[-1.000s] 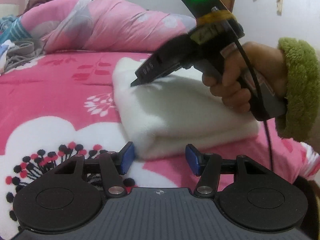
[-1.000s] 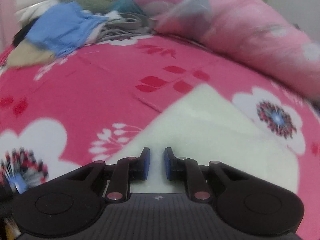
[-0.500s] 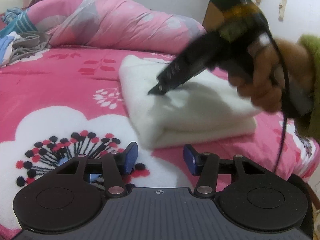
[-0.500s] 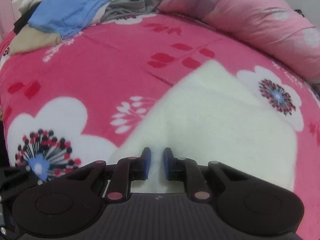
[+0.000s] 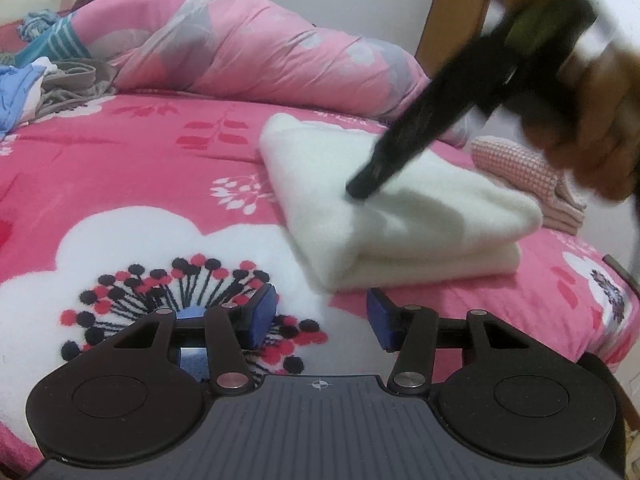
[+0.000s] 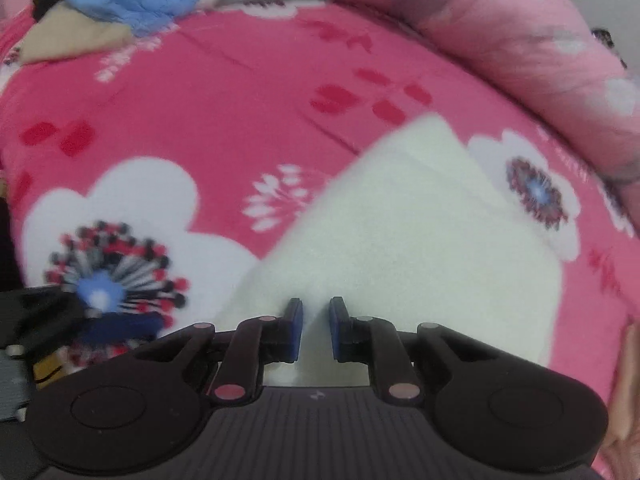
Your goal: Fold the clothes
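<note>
Your left claw (image 5: 322, 314) is released, its blue pads (image 5: 262, 316) spread wide with nothing between them, hovering low over the bed just in front of the near folded edge of the white garment (image 5: 400, 224). Your right claw (image 6: 316, 328) has its pads (image 6: 295, 330) drawn near each other with a narrow gap left; white cloth shows in that gap, but you cannot tell from these views whether any of it is pinched. From the left wrist view that right claw (image 5: 360, 188) comes down at a slant, blurred, its tip at the top face of the white garment, with your right hand (image 5: 592, 136) wrapped around its handle at the upper right. The white garment (image 6: 404, 248) lies folded into a thick, roughly rectangular stack on the pink flowered bedspread (image 5: 120, 168), its layered edges facing the left claw. Under the left claw the bedspread carries a big white flower with a burst of black and red dots (image 5: 192, 292). Just beyond the white garment, to the right, lies a folded pink knitted piece (image 5: 524, 176). Behind everything a rolled pink quilt (image 5: 248, 52) runs along the far side of the bed. Off at the far left sits a loose heap of clothes (image 5: 40, 84), blue, grey and striped among them; the right wrist view shows the same heap (image 6: 132, 0), with a blue piece on top and a tan piece beside it.
</note>
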`<state>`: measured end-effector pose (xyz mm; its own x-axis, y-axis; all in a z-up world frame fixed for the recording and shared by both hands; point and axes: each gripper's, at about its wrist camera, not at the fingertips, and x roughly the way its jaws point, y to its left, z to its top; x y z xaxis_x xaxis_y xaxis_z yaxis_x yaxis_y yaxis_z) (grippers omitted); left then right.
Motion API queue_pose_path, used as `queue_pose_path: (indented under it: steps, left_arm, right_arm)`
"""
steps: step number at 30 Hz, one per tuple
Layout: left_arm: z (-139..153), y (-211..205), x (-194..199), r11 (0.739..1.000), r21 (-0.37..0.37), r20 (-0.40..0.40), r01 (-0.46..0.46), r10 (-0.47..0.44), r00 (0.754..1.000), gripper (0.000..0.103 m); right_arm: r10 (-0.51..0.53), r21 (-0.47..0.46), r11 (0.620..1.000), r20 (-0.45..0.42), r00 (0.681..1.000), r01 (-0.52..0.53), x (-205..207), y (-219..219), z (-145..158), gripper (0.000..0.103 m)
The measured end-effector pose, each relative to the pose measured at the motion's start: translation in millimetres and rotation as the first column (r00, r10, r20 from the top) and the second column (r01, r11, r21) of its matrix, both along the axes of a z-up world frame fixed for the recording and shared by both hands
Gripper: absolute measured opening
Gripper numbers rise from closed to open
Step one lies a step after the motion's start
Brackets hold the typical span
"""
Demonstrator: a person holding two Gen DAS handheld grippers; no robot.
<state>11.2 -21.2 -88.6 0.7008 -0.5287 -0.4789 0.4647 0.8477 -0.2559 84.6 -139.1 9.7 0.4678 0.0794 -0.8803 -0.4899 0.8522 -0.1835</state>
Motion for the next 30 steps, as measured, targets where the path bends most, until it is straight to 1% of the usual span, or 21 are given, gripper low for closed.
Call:
queue_pose_path:
  steps: [2,3,4,5,6,7,9,11,13,15,19,21,22,24,25,26,27,28,30]
  left_arm:
    - [0,0,-2,1.000,0.008,0.012,0.003,-0.003,1.000,0.050]
    - [0,0,-2,1.000,0.011,0.017,0.003,-0.003,1.000,0.050]
    - [0,1,-2,1.000,0.014,0.018,0.001,-0.002,1.000,0.050]
    - [1,2,-3,1.000,0.017,0.019,-0.001,0.000,1.000,0.050]
    - [1,2,-3,1.000,0.020,0.021,-0.003,0.002,1.000,0.050]
    - [1,3,-3,1.000,0.022,0.022,-0.005,0.004,1.000,0.050]
    - [1,5,-4,1.000,0.025,0.023,-0.013,0.012,1.000,0.050]
    - [4,9,-5,1.000,0.021,0.035,-0.023,0.022,0.999,0.050]
    - [10,13,-5,0.999,0.015,0.057,-0.030,0.029,0.998,0.050]
    - [21,11,-2,1.000,0.011,0.110,-0.020,0.019,0.994,0.050]
    - [43,-11,14,0.999,0.039,0.189,0.029,-0.036,0.981,0.050]
    - [48,-28,25,0.996,0.052,0.193,0.066,-0.075,0.978,0.048]
    - [49,-37,31,0.994,0.062,0.185,0.087,-0.098,0.978,0.048]
    - [44,-56,46,0.986,0.095,0.131,0.137,-0.149,0.980,0.048]
    - [46,-60,48,0.984,0.108,0.132,0.142,-0.156,0.979,0.047]
    - [47,-65,51,0.982,0.122,0.133,0.147,-0.163,0.978,0.046]
    - [48,-69,53,0.979,0.135,0.134,0.152,-0.170,0.976,0.047]
    - [50,-74,55,0.976,0.148,0.136,0.157,-0.178,0.975,0.047]
    - [52,-83,59,0.970,0.175,0.137,0.167,-0.192,0.972,0.046]
  right_arm:
    - [0.027,0.067,0.997,-0.023,0.999,-0.026,-10,-2,12,0.014]
    - [0.034,0.062,0.998,-0.033,0.999,-0.032,-13,-3,6,0.014]
    - [0.011,0.036,0.999,-0.071,0.997,-0.008,-9,-4,-18,0.014]
    - [-0.009,0.013,1.000,-0.100,0.995,0.010,-6,-6,-42,0.009]
    - [0.000,0.014,1.000,-0.076,0.997,0.001,-7,-9,-58,0.009]
    - [-0.004,0.016,1.000,-0.067,0.998,0.005,-7,-8,-54,0.009]
    - [-0.058,0.058,0.996,-0.078,0.995,0.063,-8,-12,-33,0.009]
    - [-0.061,0.091,0.994,-0.038,0.997,0.064,-18,-21,-13,0.009]
    - [-0.118,0.167,0.979,0.009,0.993,0.115,-31,-43,10,0.009]
    - [-0.179,0.212,0.964,0.083,0.980,0.158,-44,-66,28,0.009]
    - [-0.280,0.226,0.945,0.194,0.940,0.235,-65,-104,28,0.010]
    - [-0.326,0.236,0.933,0.245,0.913,0.271,-75,-122,27,0.010]
    - [-0.335,0.233,0.931,0.248,0.909,0.280,-77,-128,15,0.010]
    - [-0.343,0.201,0.933,0.237,0.909,0.300,-78,-137,-13,0.009]
    - [-0.348,0.184,0.933,0.231,0.909,0.310,-78,-142,-30,0.008]
    - [-0.347,0.186,0.933,0.233,0.909,0.308,-77,-146,-47,0.008]
    - [-0.337,0.216,0.934,0.262,0.904,0.286,-81,-152,-58,0.008]
    - [-0.337,0.239,0.931,0.283,0.898,0.275,-84,-155,-60,0.008]
    - [-0.369,0.273,0.915,0.272,0.889,0.296,-86,-158,-54,0.008]
